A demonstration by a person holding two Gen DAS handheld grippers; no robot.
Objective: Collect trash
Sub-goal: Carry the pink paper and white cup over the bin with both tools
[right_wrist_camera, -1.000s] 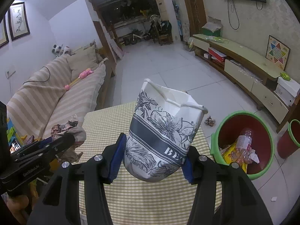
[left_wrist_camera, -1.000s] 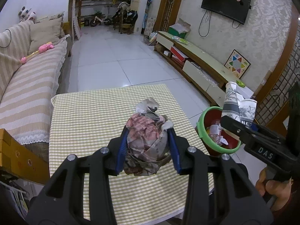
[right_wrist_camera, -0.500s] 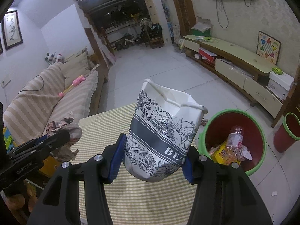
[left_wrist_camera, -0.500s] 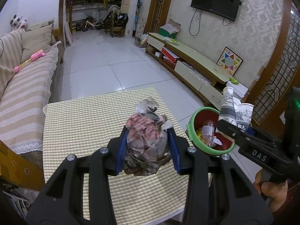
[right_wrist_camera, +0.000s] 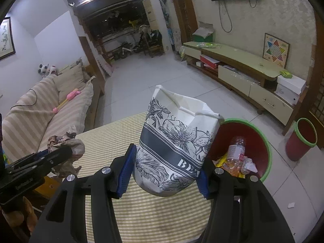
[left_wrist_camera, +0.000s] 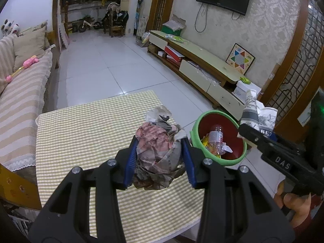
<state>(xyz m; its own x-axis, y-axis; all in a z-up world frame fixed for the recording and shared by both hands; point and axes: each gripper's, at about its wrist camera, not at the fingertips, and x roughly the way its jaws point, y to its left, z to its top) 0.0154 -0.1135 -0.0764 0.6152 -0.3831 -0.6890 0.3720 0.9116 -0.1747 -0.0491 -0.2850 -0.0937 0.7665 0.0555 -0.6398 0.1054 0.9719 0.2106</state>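
A crumpled newspaper wad (left_wrist_camera: pixel 159 155) was pinched between the blue-padded fingers (left_wrist_camera: pixel 129 161) of the left gripper (left_wrist_camera: pixel 160 160), while a flattened floral paper cup (right_wrist_camera: pixel 176 154) was clamped between the fingers of the right gripper (right_wrist_camera: pixel 164 174). Both loads were held above the checked surface (left_wrist_camera: pixel 81 133), near its edge. The green-rimmed trash bin (right_wrist_camera: pixel 265 141), already holding a plastic bottle (right_wrist_camera: pixel 236 149) and wrappers, was seen just beyond and to the right of the right fingers, and ahead and to the right of the left ones.

Several risks were judged to remain. The cup was gripped low on its body, with most of it standing above the fingers, so a tilt could let it pivot or slip out short of the bin. The wad was loosely bunched, with ragged ends hanging below the fingers; a piece could be shed onto the surface or floor. The two grippers were close together beside one bin mouth, so a clash was thought possible if both were brought over it at once. An early release could also bounce trash off the rim.
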